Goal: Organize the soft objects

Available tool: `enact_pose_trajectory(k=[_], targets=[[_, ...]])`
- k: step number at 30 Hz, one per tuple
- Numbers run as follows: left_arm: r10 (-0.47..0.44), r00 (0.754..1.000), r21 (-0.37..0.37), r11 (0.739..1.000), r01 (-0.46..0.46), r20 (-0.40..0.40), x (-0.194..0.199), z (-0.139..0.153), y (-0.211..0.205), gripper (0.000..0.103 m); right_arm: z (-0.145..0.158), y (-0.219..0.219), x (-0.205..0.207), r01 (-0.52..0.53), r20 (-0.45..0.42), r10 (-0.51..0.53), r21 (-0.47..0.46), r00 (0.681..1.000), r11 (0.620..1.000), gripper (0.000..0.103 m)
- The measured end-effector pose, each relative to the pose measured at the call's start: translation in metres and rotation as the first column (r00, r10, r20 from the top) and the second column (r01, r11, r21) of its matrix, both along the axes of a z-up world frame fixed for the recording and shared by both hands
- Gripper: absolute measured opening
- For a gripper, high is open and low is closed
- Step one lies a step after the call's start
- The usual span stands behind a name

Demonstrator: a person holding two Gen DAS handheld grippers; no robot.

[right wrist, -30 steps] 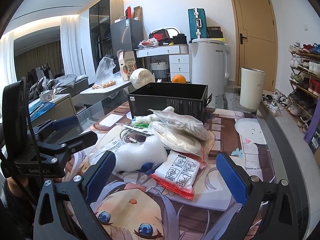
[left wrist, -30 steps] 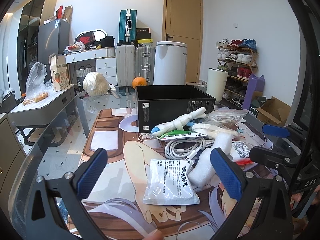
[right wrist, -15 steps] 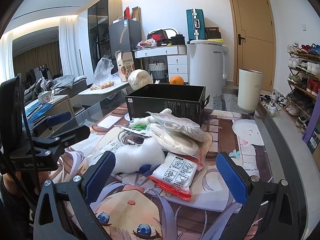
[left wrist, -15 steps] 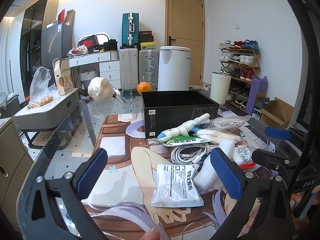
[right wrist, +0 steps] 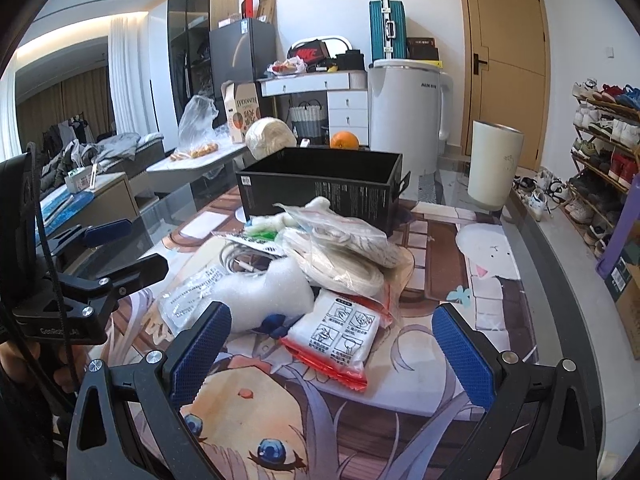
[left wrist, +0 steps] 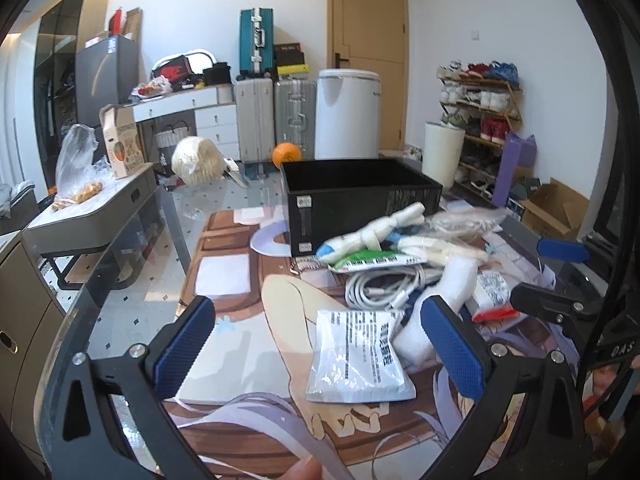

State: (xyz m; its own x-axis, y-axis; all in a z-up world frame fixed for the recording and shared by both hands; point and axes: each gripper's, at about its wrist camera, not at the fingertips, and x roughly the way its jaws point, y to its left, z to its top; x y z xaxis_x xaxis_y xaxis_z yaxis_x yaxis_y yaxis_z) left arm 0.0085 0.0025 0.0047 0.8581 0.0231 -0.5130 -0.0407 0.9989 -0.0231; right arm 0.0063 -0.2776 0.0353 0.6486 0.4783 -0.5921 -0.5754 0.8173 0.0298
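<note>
Both grippers just drifting in, nothing picked up yet

Over the last second the left gripper [left wrist: 320,344] slid a bit so the silver pouch [left wrist: 358,354] now sits between its wide-apart fingers, at about 5 o'clock; the right gripper [right wrist: 332,344] barely moved, jaws spread and empty, white packet [right wrist: 334,330] right ahead. The pile lies just in front of the black box [right wrist: 320,188] at 12 o'clock, so looks like sorting hasn't started.

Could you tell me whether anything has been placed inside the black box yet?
No, the black box shows only bare dark inner walls, while the soft items lie piled before it.
</note>
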Motion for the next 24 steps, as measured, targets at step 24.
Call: enact_pose_trajectory(k=[24], targets=[[-0.032,0.971,0.082,0.995,0.053,-0.235,0.026,-0.024,-0.007,0.103,-0.021,0.01,0.033,0.017,-0.141,-0.034,-0.12,0.989,0.993,0.103]])
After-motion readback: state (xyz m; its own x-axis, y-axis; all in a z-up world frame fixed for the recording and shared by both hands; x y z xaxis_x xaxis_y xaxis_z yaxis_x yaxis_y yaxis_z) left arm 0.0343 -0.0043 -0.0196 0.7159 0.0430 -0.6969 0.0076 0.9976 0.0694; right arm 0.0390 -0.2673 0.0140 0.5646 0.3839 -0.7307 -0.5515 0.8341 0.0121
